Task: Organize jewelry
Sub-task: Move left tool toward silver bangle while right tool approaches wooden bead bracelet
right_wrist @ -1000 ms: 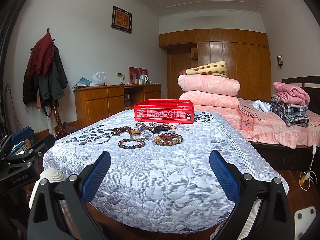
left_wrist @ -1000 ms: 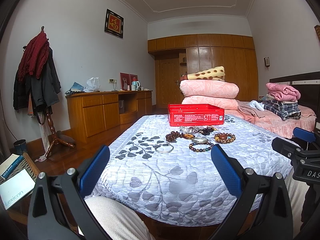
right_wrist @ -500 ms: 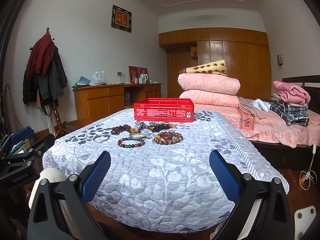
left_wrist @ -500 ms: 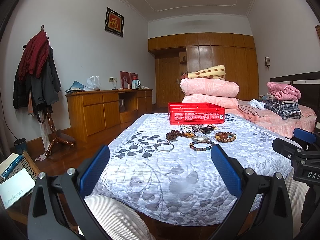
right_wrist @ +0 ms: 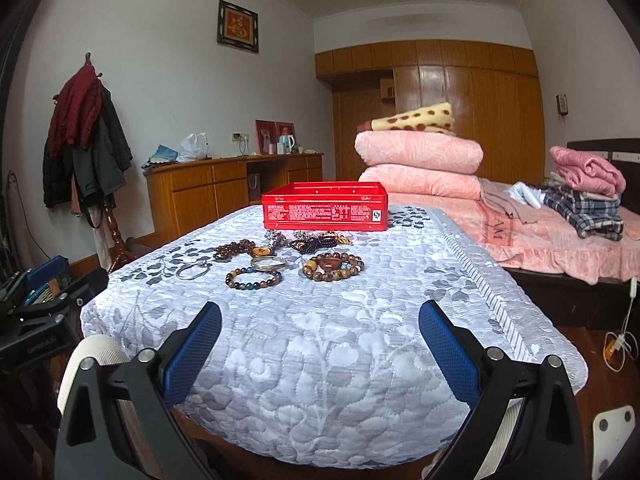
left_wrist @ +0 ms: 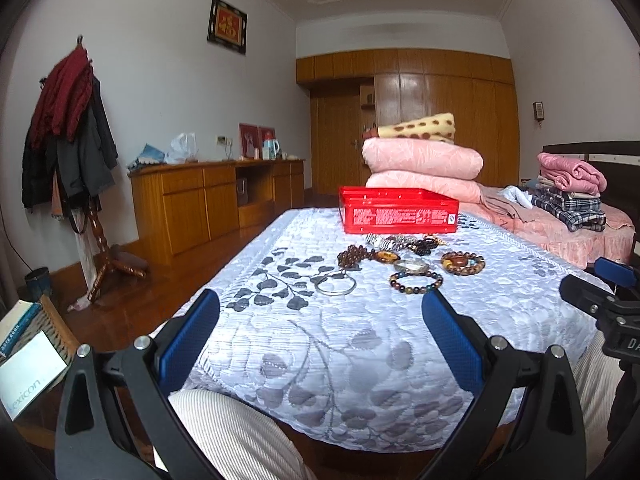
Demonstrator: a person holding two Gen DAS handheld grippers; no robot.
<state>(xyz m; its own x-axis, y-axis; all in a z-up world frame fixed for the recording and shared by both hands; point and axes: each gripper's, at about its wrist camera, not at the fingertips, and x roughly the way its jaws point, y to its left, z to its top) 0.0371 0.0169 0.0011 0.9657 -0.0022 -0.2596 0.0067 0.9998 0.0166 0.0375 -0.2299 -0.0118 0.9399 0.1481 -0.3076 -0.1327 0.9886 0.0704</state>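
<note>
A red tin box stands at the far end of a table with a white leaf-pattern quilt. In front of it lie several pieces of jewelry: a silver bangle, a dark multicolour bead bracelet, a brown bead bracelet, a silver watch and a brown bead string. My left gripper is open and empty, short of the jewelry. My right gripper is open and empty, also short of it.
A bed with folded pink quilts and clothes stands behind on the right. A wooden sideboard and a coat stand line the left wall. My knees in light corduroy sit under the table's near edge.
Both grippers have crept slightly forward toward the table; the jewelry looks a little closer. Jaws stay open and nothing on the table has moved.
</note>
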